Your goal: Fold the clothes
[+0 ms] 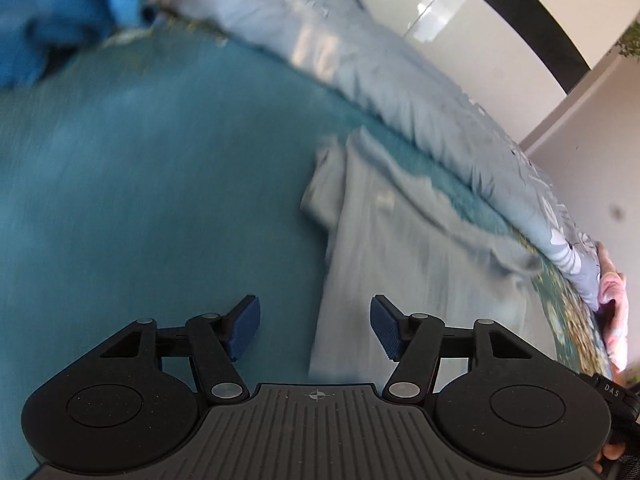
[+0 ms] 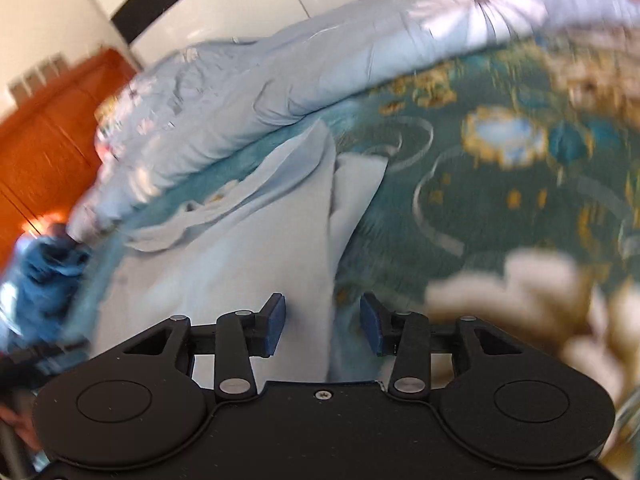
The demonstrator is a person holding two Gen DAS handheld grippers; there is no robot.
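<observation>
Two tongs hover over a bed spread with a teal blanket (image 1: 140, 184), both released and grasping nothing. The left tongs (image 1: 315, 330) stand with blue pads wide apart above the near edge of one pale grey garment (image 1: 400, 280), which lies flat on the blanket with a sleeve (image 1: 324, 188) folded out to its left side. The garment's left border runs up between the two pads in this view. The right tongs (image 2: 323, 330) are likewise parted, their two pads set either side of the same garment's (image 2: 240, 264) right edge, where a second sleeve (image 2: 360, 184) lies turned outward. Whether either pair touches the cloth cannot be told from the blurred frames.

Behind the garment, one rumpled light-blue duvet (image 1: 400, 92) runs along the far side of the bed. One heap of darker blue clothing (image 1: 52, 12) sits at the far left, well apart from the garment. Under the right tongs the blanket carries a pattern of gold ornaments and pale curved lines (image 2: 504, 140), and one cream floral motif (image 2: 532, 288), out of focus, fills the near right. An orange-brown wooden door (image 2: 44, 144) shows at the left of the right-hand view, beside white walls.
</observation>
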